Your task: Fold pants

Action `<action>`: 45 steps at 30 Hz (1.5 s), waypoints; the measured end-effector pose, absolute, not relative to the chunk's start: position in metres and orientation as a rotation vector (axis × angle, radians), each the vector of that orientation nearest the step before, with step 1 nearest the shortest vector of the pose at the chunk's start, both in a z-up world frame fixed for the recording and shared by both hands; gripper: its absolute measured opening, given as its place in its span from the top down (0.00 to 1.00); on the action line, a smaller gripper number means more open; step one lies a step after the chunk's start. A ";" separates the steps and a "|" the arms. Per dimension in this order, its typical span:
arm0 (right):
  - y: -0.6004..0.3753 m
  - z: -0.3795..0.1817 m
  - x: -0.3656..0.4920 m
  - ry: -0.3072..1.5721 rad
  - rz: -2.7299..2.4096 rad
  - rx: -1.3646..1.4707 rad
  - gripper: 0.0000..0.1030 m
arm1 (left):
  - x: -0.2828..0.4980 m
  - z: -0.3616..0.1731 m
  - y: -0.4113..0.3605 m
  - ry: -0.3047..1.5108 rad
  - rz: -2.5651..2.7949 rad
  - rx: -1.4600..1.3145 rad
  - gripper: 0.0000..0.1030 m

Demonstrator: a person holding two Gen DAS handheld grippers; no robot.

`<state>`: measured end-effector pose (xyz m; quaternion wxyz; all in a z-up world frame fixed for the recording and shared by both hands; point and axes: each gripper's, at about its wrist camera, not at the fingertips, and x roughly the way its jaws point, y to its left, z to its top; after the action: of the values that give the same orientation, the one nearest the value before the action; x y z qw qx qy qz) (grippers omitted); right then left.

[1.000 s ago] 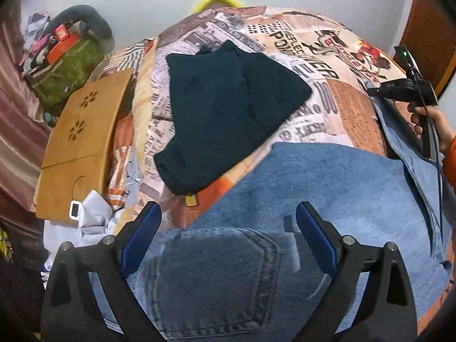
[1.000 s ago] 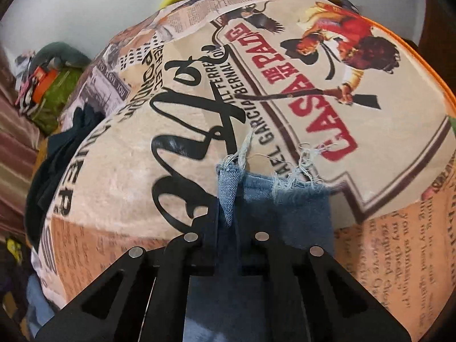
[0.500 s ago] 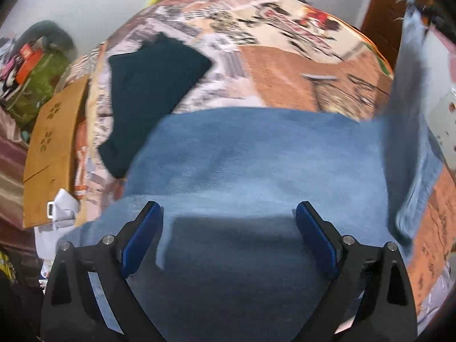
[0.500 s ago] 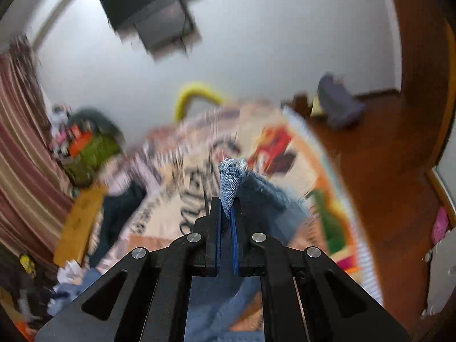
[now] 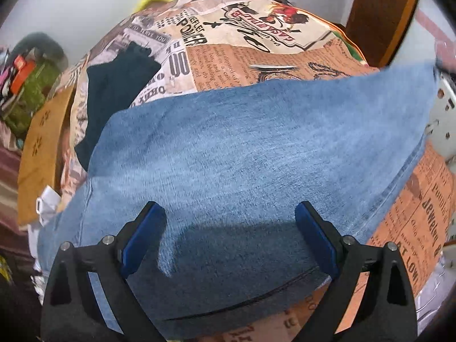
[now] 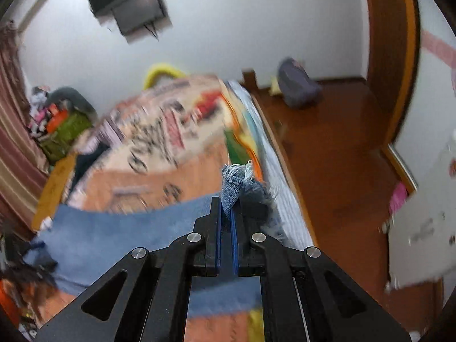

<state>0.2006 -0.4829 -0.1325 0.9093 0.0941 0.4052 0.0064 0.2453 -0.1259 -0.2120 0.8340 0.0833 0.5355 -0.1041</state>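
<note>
Blue jeans: long axis toward frame's upper right; frayed hem clenched in right gripper; left gripper released, jaws spread above waist end.

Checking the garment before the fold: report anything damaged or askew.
The jeans have a frayed, ragged hem, clamped in the right gripper. Otherwise only a dark garment lies crumpled on the bedspread.

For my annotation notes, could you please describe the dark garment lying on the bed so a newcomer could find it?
Start at the newspaper-print bedspread. Beyond the blue jeans, toward the bed's left edge, lies the dark navy garment. It alone is dark and plain, beside a wooden board.
</note>
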 end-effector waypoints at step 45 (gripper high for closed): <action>-0.087 -0.170 0.262 0.872 0.698 -0.263 0.54 | 0.135 -0.234 0.202 1.045 0.251 -0.551 0.07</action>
<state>0.2618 -0.0866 -0.1702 0.8400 -0.1245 0.4124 0.3300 0.1353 0.2020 -0.2335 0.8232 -0.2590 0.4912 0.1179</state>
